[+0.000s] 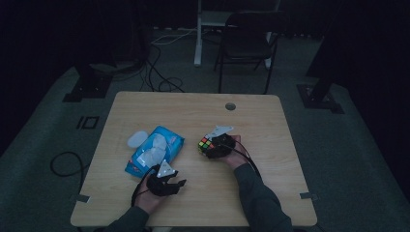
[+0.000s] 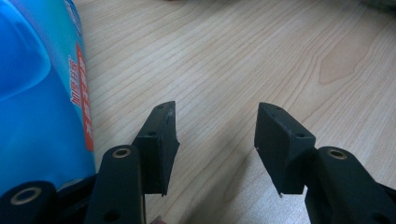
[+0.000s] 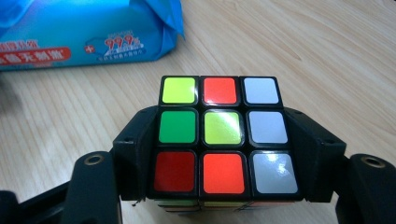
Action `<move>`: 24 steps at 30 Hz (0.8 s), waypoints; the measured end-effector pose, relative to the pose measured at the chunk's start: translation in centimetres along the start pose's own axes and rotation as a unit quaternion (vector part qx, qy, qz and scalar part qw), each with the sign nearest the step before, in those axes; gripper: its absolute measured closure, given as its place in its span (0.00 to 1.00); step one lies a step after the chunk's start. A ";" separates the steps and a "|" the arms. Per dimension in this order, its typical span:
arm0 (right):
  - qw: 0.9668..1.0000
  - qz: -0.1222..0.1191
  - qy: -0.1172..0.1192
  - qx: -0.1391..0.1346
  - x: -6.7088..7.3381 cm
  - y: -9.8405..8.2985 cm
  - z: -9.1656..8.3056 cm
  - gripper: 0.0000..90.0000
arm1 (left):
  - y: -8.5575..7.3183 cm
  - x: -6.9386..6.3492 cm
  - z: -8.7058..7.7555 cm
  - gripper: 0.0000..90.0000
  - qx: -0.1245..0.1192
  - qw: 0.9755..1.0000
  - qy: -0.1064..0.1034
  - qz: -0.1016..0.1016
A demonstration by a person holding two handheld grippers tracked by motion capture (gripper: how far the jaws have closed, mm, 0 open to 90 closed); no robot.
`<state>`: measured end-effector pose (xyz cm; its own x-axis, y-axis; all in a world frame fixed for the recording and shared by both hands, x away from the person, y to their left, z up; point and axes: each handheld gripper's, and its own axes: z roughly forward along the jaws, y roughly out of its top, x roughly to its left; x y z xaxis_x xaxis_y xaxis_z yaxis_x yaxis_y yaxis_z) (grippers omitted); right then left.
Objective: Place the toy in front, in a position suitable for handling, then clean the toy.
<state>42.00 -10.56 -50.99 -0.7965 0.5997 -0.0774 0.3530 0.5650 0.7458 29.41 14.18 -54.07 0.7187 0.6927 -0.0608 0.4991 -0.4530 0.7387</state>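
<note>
Visibility is poor in the high view: the room is dim, and the floor, a chair (image 1: pixel 246 43) and loose cables (image 1: pixel 159 72) beyond the table (image 1: pixel 193 108) are hard to make out.

Right gripper (image 3: pixel 223 154): jaws clamped on the puzzle cube (image 3: pixel 223 133), one pad against each side face. The cube's top face shows nine stickers in yellow, red, white and green; its lower layers are cut off by the bottom edge of the right gripper view. In the high view the right gripper (image 1: pixel 212 147) and hand cover most of the cube (image 1: pixel 205 143), leaving only a coloured corner visible. Whether the cube rests on the table or is lifted off it cannot be told.

Left gripper (image 2: pixel 215 144): jaws apart with nothing between them, bare wood beneath. In the high view the left gripper (image 1: pixel 180 184) sits near the front edge of the table.

Blue wipes pack (image 1: pixel 155 150): lies flat between the two grippers, just beside the left jaw, where its body is cut off by the frame edge (image 2: pixel 42 102). A white round lid (image 1: pixel 138 139) lies at its far left corner. The pack stands near the cube without touching it (image 3: pixel 84 35).
</note>
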 end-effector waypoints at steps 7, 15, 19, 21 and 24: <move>1.000 0.012 -0.001 -0.001 0.1 -0.9 -0.6 0.37 | 0.0 0.0 0.0 0.55 0.001 1.000 0.000 0.000; 1.000 0.029 0.010 -0.005 0.0 -1.8 -0.6 0.37 | 0.0 0.1 -0.1 0.55 -0.001 1.000 -0.001 -0.002; 0.999 0.033 0.012 -0.007 -0.1 -1.8 -0.6 0.37 | 0.0 0.1 -0.1 0.55 -0.002 1.000 -0.002 -0.003; 0.999 0.033 0.012 -0.007 -0.1 -1.8 -0.6 0.37 | 0.1 0.1 -0.1 0.55 -0.003 1.000 -0.003 -0.003; 0.999 0.033 0.015 -0.006 -0.2 -1.8 -0.6 0.37 | 0.2 0.0 -0.3 0.55 -0.010 1.000 -0.005 -0.004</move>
<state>41.18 -12.06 -51.94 -0.7856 0.6186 -0.0087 0.3999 0.5184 0.7559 29.36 14.26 -53.76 0.7200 0.6902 -0.0728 0.4948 -0.4369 0.7512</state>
